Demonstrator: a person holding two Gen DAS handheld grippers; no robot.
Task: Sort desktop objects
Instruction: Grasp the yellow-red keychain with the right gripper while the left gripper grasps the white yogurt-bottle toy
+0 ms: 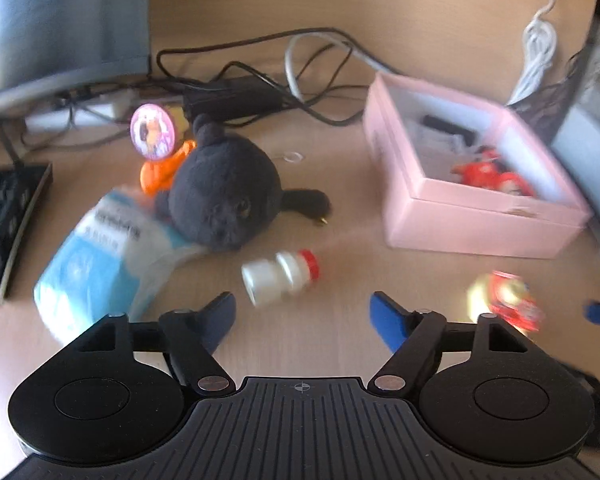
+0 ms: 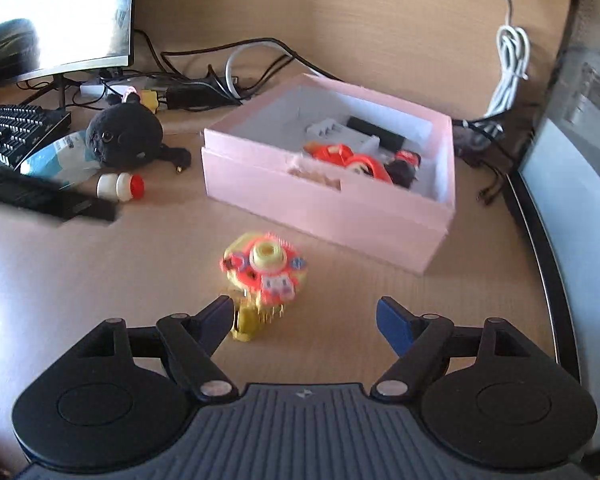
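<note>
A pink box holds red toys and small grey and black items. A small white bottle with a red cap lies on its side just ahead of my open left gripper. A black plush, a blue-and-white packet, an orange toy and a pink round badge lie left of it. A red-and-yellow toy stands between the fingers of my open right gripper, close to the left finger.
A keyboard and a monitor stand at the left. Black and white cables with a power brick lie at the back. A dark-edged panel borders the desk on the right.
</note>
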